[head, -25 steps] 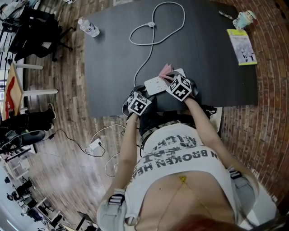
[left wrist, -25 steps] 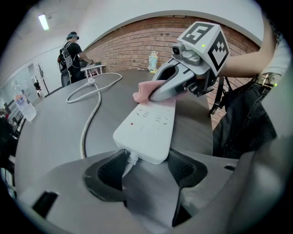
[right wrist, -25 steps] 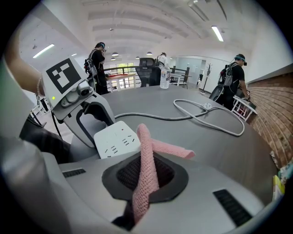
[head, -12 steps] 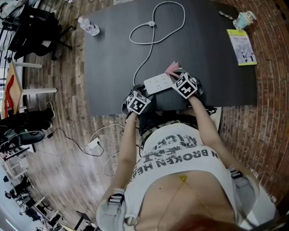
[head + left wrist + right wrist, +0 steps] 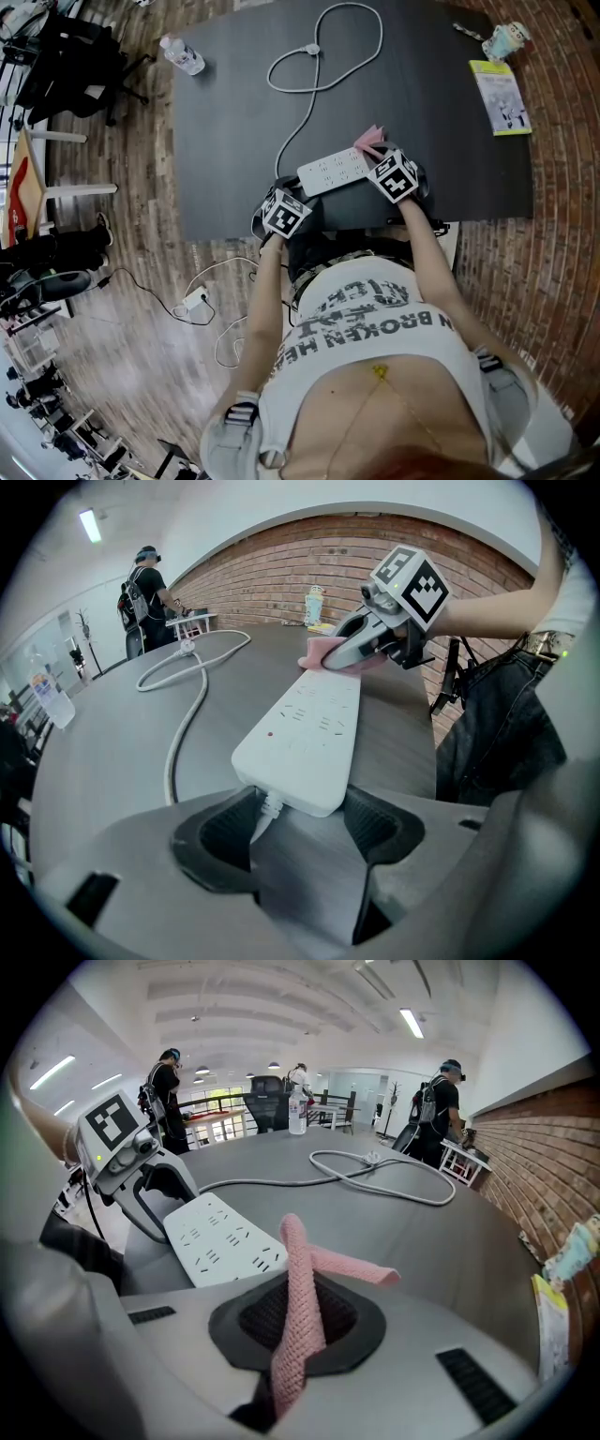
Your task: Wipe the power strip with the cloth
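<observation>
Dark table [image 5: 234,122] fills the upper half of the head view. White power strip [image 5: 330,171] lies near its btm edge, ctr, w/ its white cord [image 5: 309,56] looping up to the top middle. Clear bottle [image 5: 182,54] at upper-left corner; yellow-green booklet [image 5: 499,97] and a small cup [image 5: 506,39] at upper right.

The power strip [image 5: 331,171] lies near the counter's [image 5: 234,112] front edge, and its cable [image 5: 309,66] loops away behind it. Its left end sits between the left gripper's [image 5: 296,190] jaws. The cloth [image 5: 370,141], pinched in the right gripper [image 5: 378,155], touches its right end. A bottle [image 5: 183,54] stands far left and a booklet [image 5: 500,97] lies far right.
</observation>
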`<action>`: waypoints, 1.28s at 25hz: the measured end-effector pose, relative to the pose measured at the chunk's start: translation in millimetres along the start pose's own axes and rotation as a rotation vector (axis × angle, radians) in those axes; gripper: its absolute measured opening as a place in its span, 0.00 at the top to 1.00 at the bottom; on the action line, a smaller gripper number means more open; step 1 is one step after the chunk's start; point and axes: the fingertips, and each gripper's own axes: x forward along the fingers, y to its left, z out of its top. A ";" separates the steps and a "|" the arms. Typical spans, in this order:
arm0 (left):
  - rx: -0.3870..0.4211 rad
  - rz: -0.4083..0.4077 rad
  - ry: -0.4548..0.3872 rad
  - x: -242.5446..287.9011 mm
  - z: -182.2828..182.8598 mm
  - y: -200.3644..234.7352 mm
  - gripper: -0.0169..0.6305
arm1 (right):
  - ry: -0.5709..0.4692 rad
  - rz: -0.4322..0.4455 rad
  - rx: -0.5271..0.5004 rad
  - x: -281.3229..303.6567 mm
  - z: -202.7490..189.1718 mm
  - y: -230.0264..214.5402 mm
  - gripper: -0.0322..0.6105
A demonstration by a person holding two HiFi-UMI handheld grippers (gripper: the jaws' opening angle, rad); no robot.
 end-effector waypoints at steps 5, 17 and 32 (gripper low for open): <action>-0.002 0.000 0.009 -0.5 -1.5 -0.3 0.55 | 0.011 -0.022 0.020 -3.2 -8.1 -8.3 0.93; 0.000 0.001 0.007 0.7 -0.8 -1.2 0.55 | -0.007 -0.033 0.050 -3.0 -10.1 -10.0 0.92; -0.001 0.000 0.009 0.7 -0.4 -1.0 0.55 | -0.134 0.296 -0.135 -6.2 58.6 95.3 0.92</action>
